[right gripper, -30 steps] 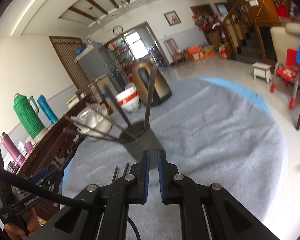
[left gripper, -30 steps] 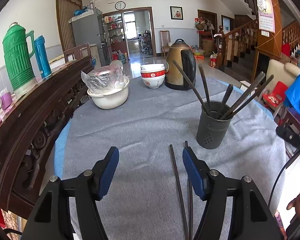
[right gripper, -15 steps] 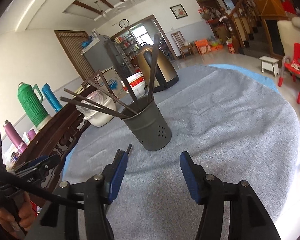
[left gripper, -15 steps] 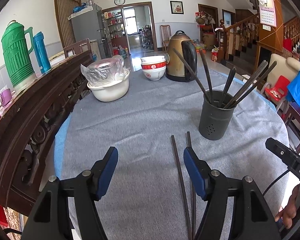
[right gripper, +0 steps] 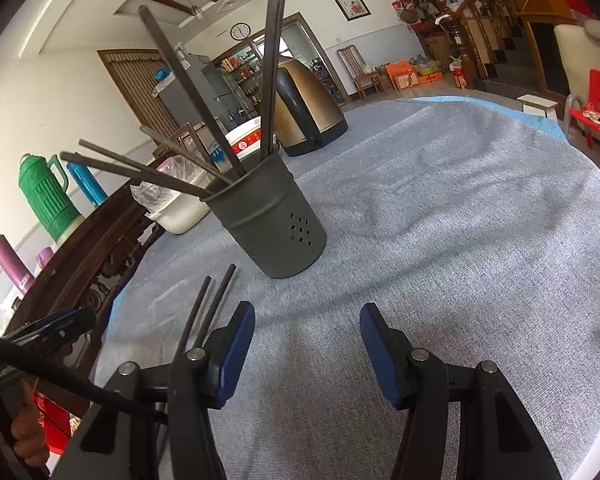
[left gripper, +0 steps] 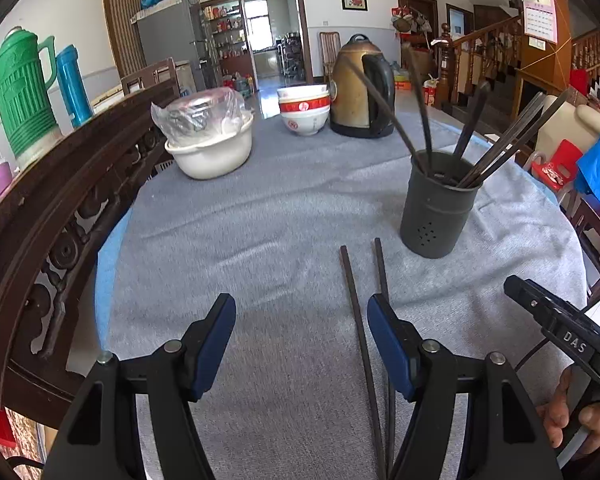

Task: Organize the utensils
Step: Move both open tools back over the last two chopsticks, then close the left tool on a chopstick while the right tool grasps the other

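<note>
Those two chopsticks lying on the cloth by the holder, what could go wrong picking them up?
The loose chopsticks lie close together, so open jaws may catch only one or scatter both. The holder stands right beyond their tips with sticks leaning outward; a reaching gripper could knock it over. Both grippers hover nearby and might collide.

Your left gripper (left gripper: 301, 340) points down at a slant, its jaws spread with nothing between the pads. Your right gripper (right gripper: 307, 346) is tilted down too; its jaws have just been opening and stand apart, empty. Your right hand (left gripper: 580, 412) grips its handle.
</note>
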{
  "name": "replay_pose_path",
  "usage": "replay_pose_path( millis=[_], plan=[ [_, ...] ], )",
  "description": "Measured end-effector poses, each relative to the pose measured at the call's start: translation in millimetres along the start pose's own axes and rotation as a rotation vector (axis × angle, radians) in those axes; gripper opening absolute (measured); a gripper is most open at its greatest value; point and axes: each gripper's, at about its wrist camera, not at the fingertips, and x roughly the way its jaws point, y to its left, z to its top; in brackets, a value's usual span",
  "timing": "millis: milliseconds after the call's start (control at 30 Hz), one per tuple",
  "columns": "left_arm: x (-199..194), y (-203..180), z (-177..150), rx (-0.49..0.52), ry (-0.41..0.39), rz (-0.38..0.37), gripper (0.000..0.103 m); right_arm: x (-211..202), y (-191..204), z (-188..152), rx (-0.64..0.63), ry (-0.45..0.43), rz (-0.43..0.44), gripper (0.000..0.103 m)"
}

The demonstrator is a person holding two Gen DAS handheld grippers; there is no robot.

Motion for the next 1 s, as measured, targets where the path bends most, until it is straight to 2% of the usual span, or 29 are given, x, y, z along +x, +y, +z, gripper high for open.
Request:
replay_pose_path(
  millis=[133, 467, 767, 900, 1000],
  plan=[
    [12.5, 3.1, -3.1, -0.021, 0.032, -0.004, 0.069, 0.4, 3.2, -0.9, -0.037, -0.014, -0.003, 0.059],
    [40.7, 2.6, -7.2, -0.045, 0.091, -0.023, 0.069, 4.1, -0.6, -0.7, -0.006, -0.005, -0.003, 0.059],
    [77.7, 3.9, 7.0, -0.068, 0.155, -0.102, 0.069, 8.1, -5.9, 0.0, 0.022, 0.015, -0.005, 0.059],
    [96.9, -0.8, 17.9, -0.077, 0.190, -0.160, 0.069, 9.4, -7.1, -0.2, 0.028, 0.021, -0.005, 0.059],
    [111.1, -2.5, 24.2, -0.107, 0.216, -0.204, 0.065, 10.5, -8.5, 0.0, 0.035, 0.026, -0.010, 0.059]
  ],
)
